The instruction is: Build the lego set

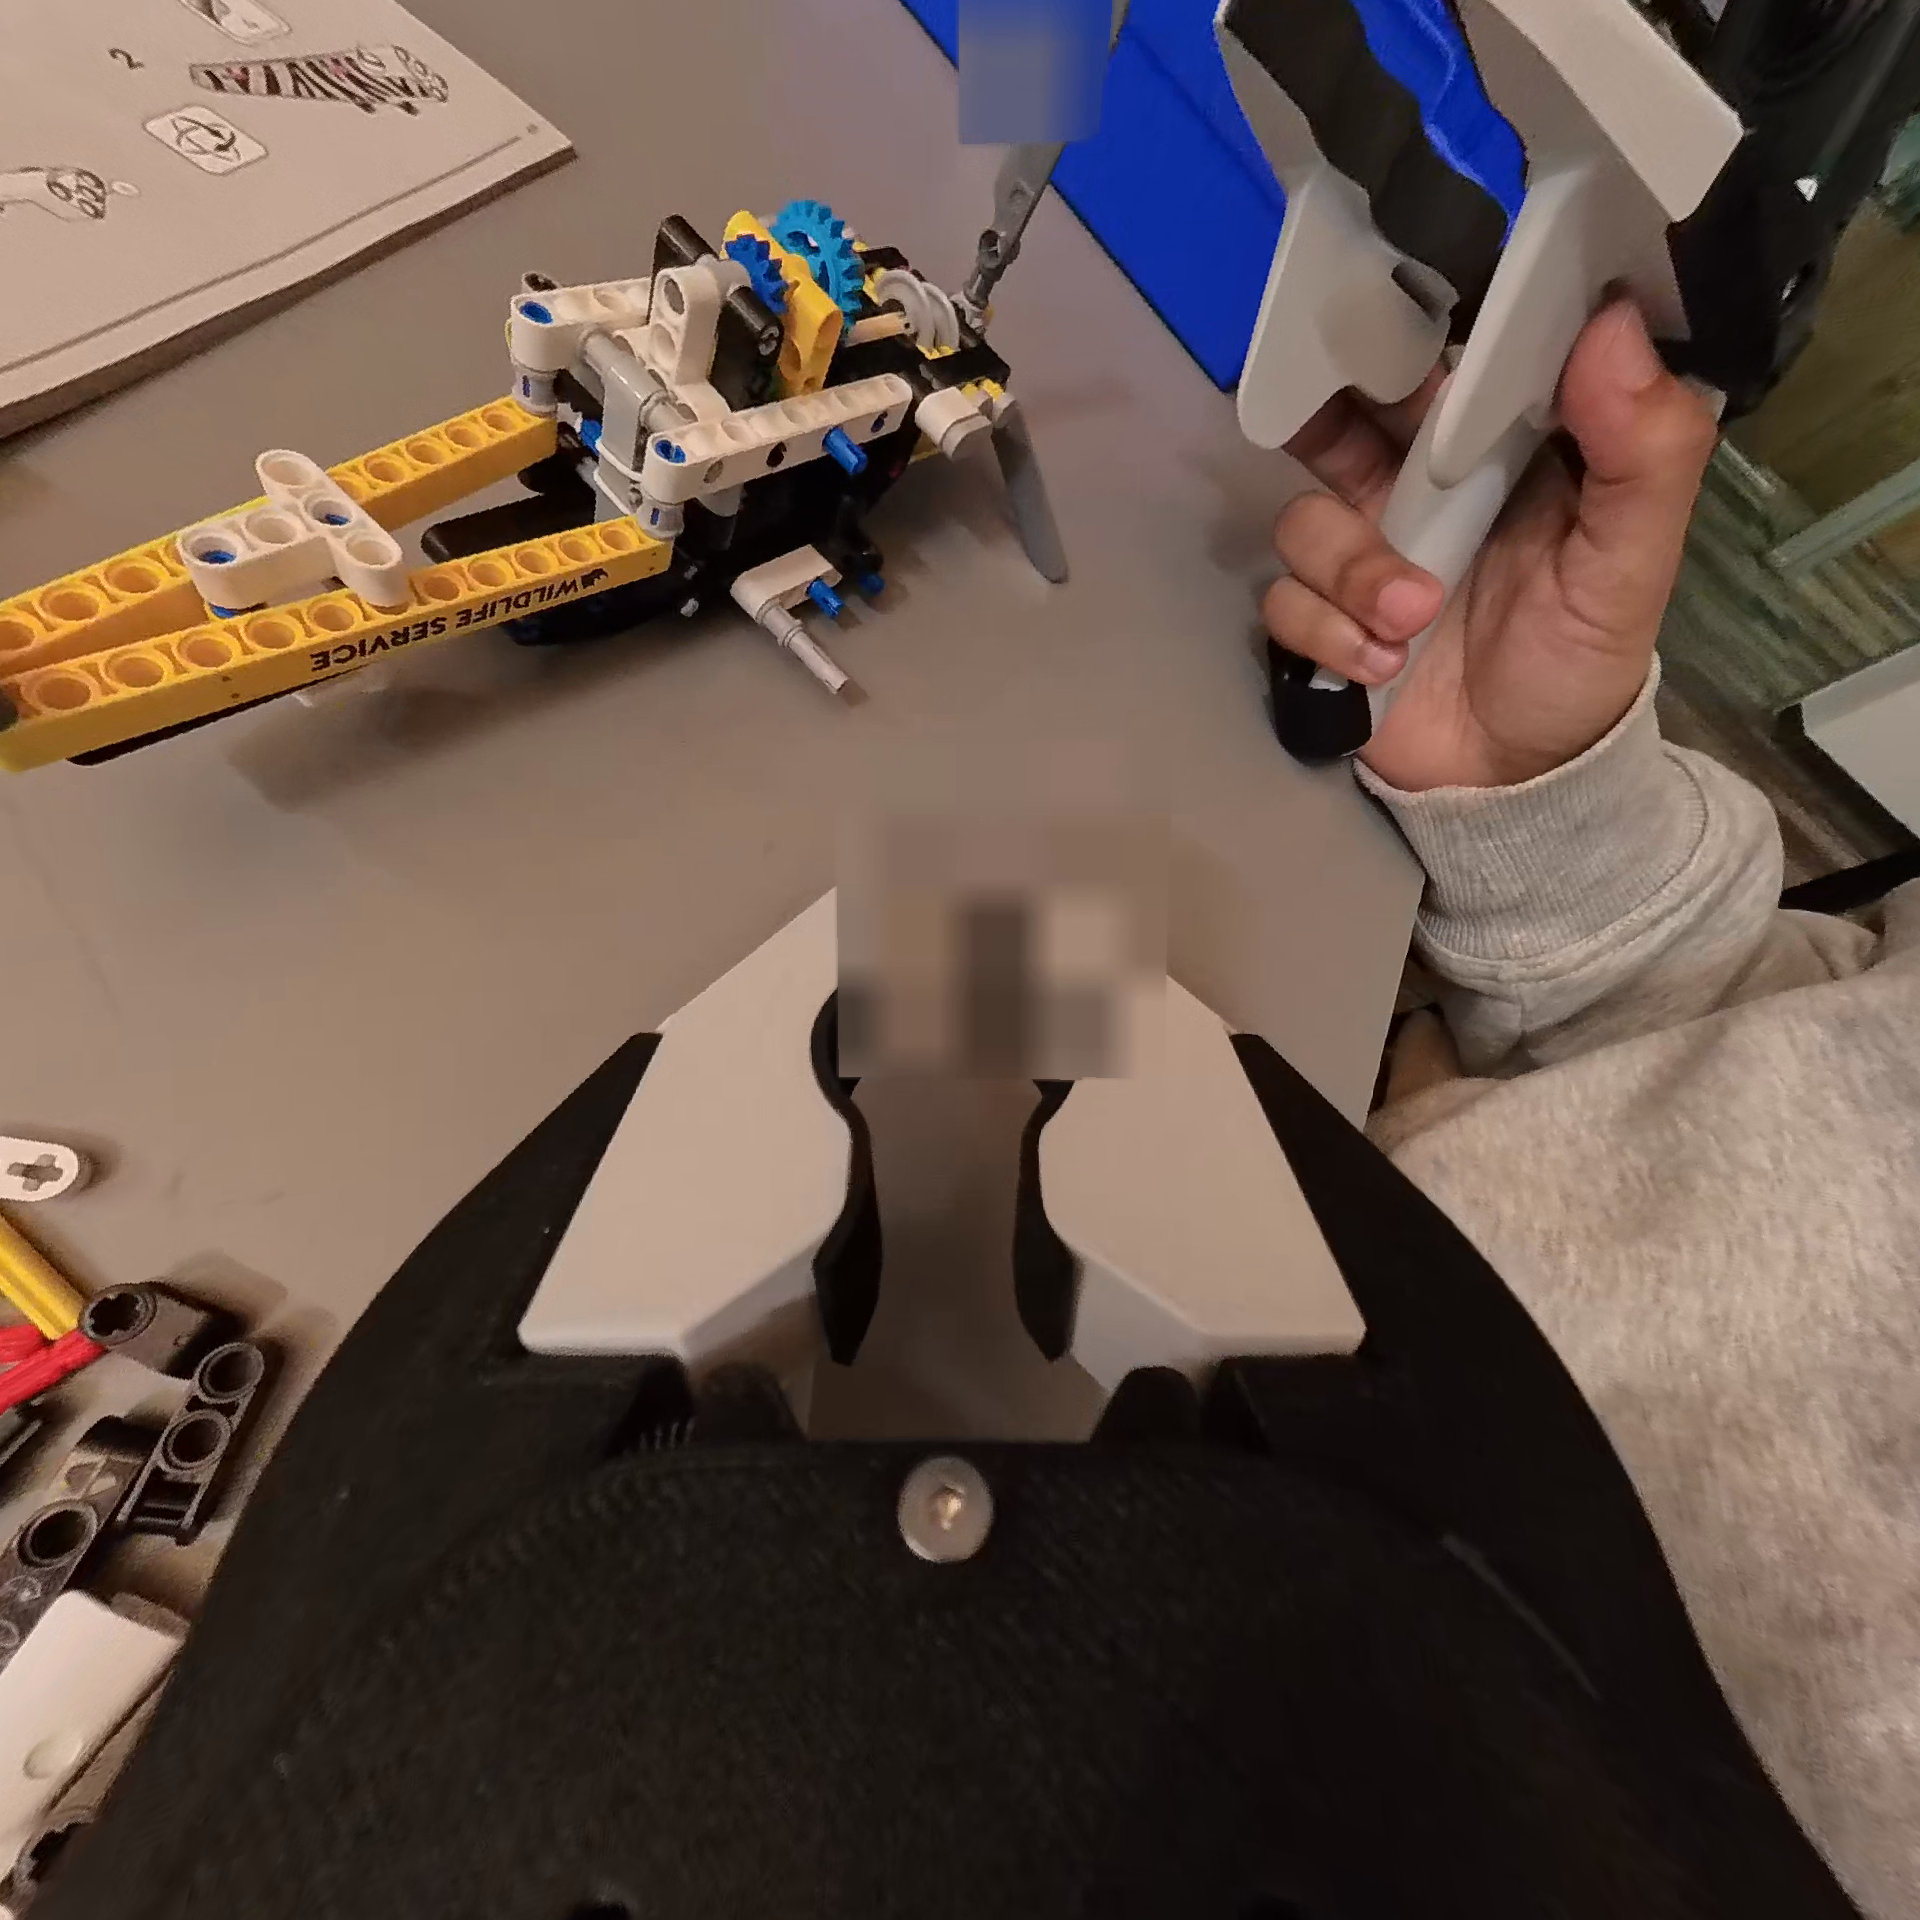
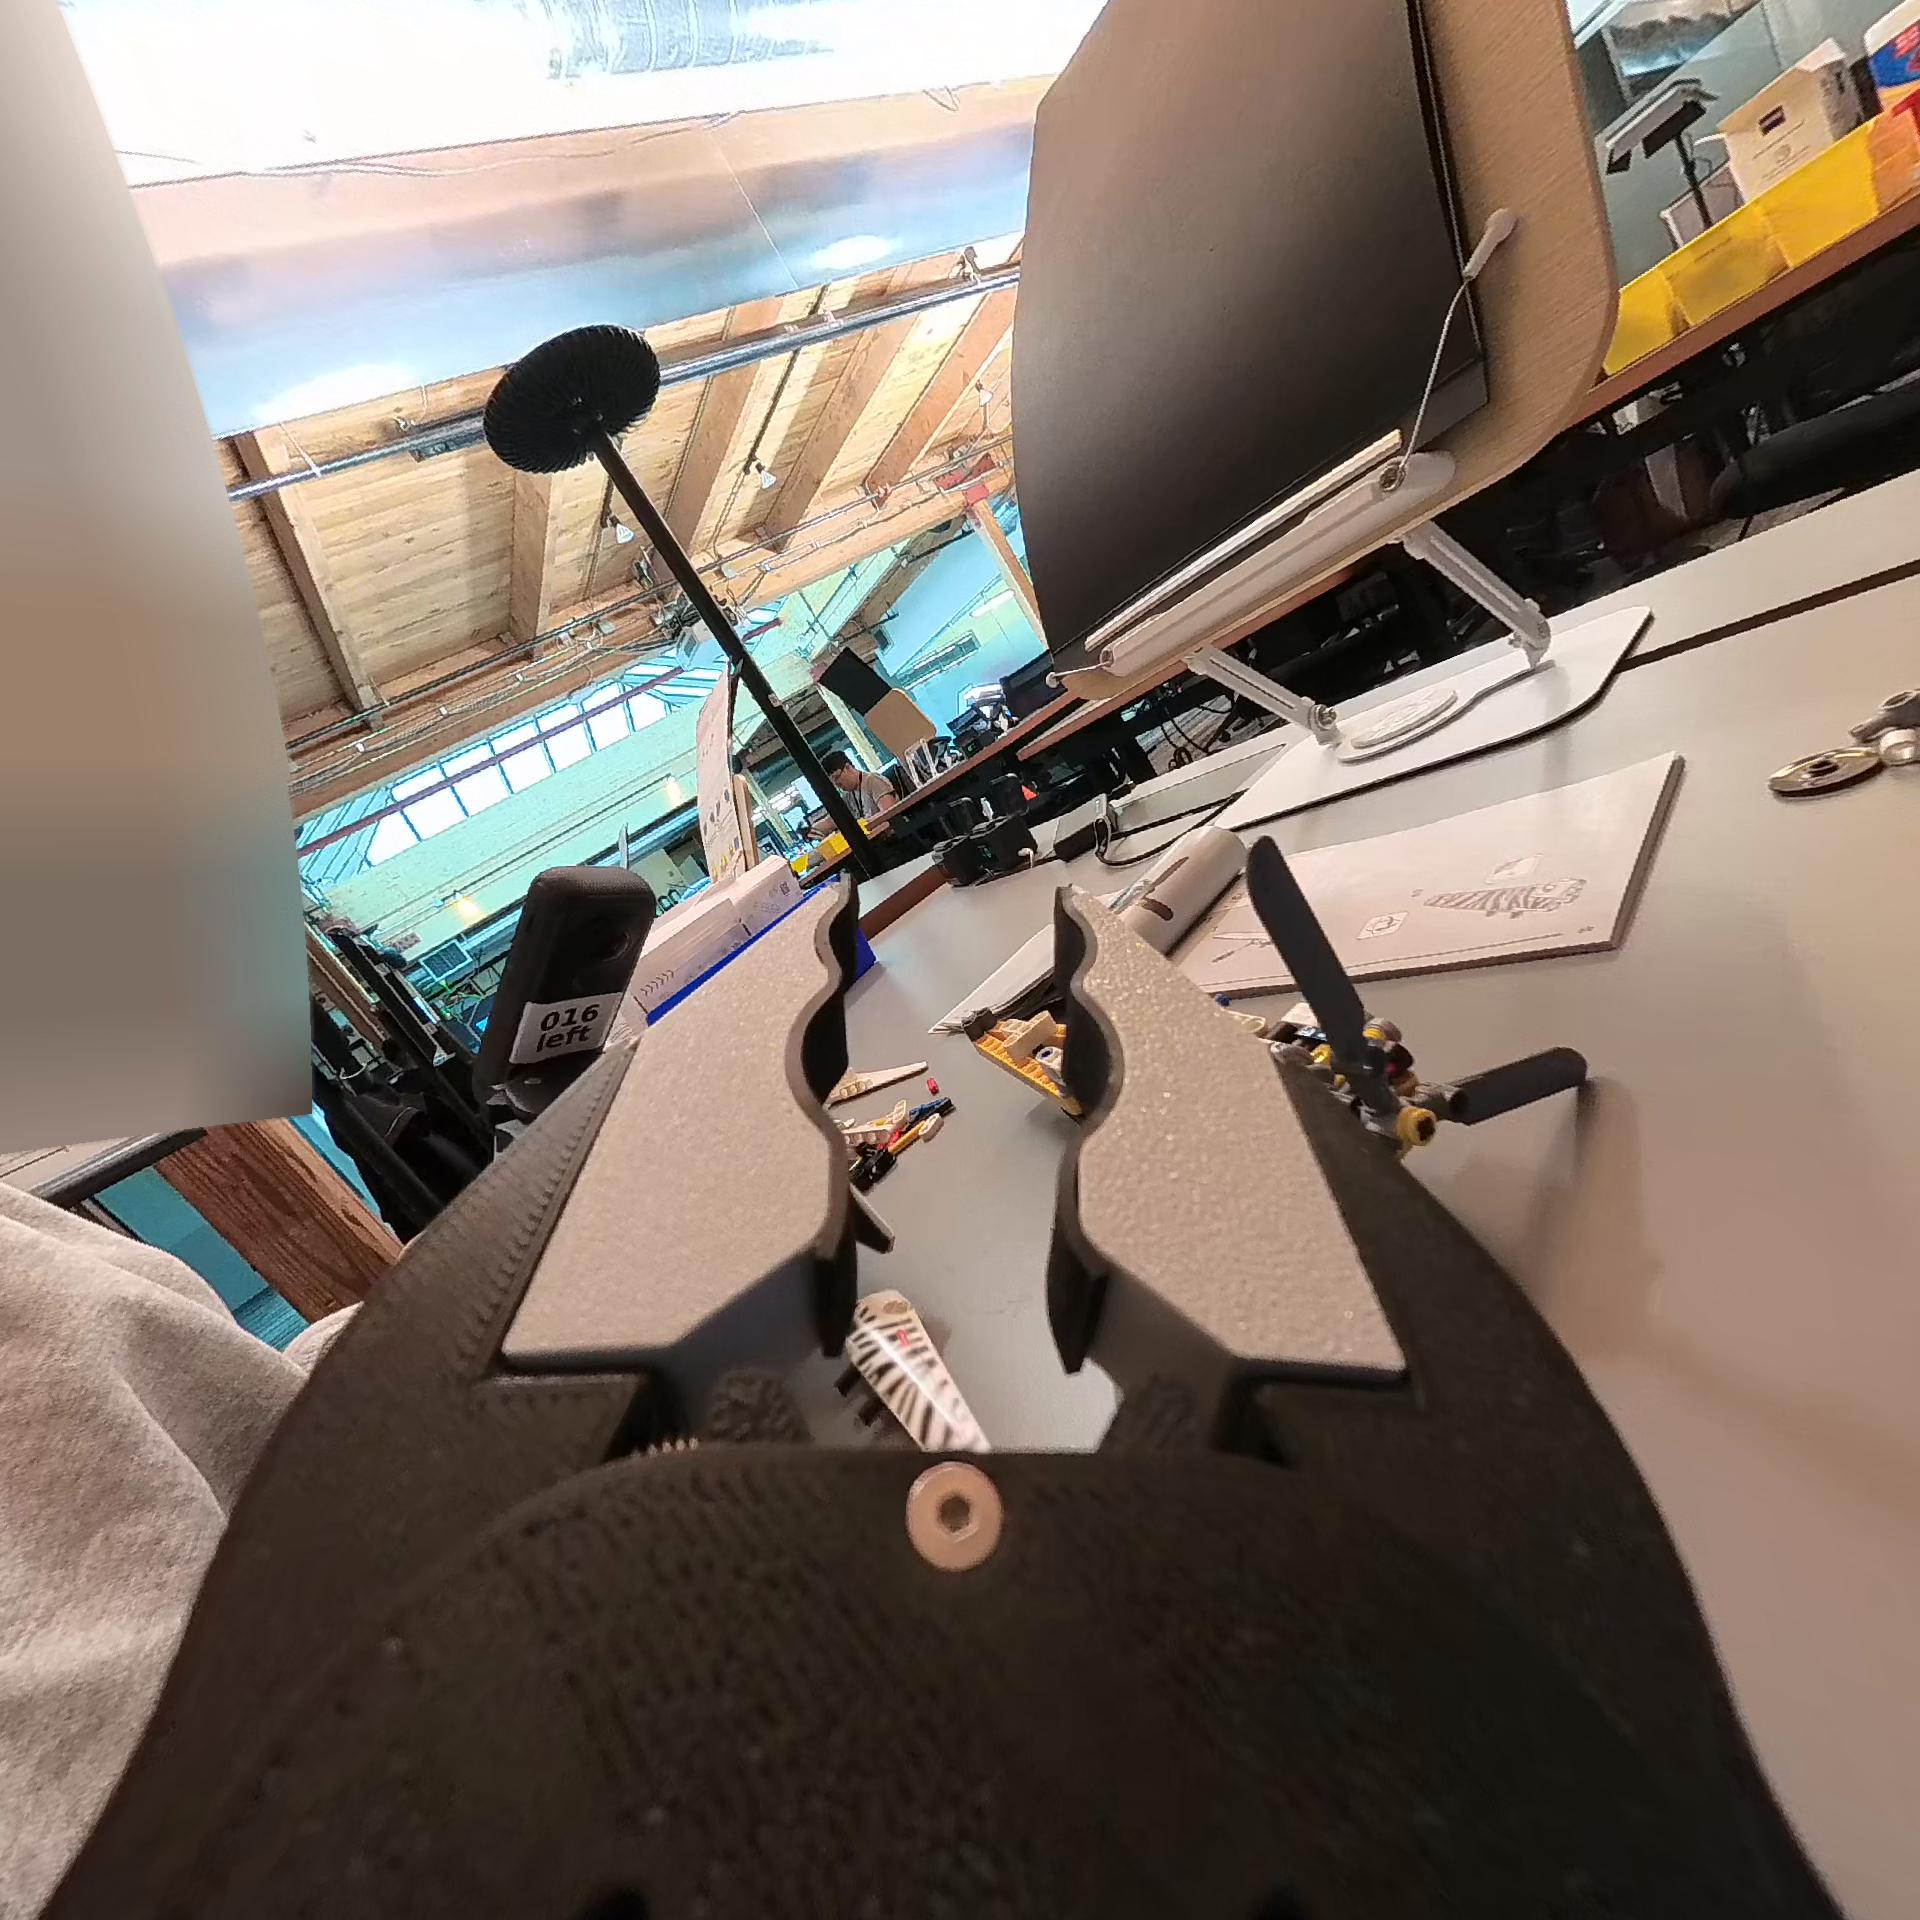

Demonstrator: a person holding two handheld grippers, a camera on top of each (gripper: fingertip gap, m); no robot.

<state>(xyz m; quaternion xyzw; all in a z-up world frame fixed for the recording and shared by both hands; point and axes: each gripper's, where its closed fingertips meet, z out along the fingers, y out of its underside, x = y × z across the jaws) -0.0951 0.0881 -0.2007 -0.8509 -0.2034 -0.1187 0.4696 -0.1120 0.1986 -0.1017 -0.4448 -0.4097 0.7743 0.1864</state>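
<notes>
The lego model (image 1: pixel 623 447) lies on the grey table (image 1: pixel 520 935): yellow beams, white beams, a black body, blue gears and grey rotor blades (image 1: pixel 1031 499). My left gripper (image 1: pixel 987 987) hovers above the table in front of the model, open, with table showing between its pads; a blur patch hides its tips. My right gripper (image 2: pixel 956 914) is open and empty, low over the table, with the model's rotor end (image 2: pixel 1351 1070) just to its right. It also shows in the left wrist view (image 1: pixel 1382 260), held in a hand. A zebra-striped piece (image 2: pixel 914 1382) lies under its fingers.
The instruction booklet (image 1: pixel 208 156) lies behind the model. Loose black, red and yellow parts (image 1: pixel 156 1392) sit at the near left, more (image 2: pixel 894 1122) ahead of the right gripper. A blue box (image 1: pixel 1174 208) and a monitor on a stand (image 2: pixel 1247 312) stand at the back. About 15 centimeters separates my left fingertips from my right.
</notes>
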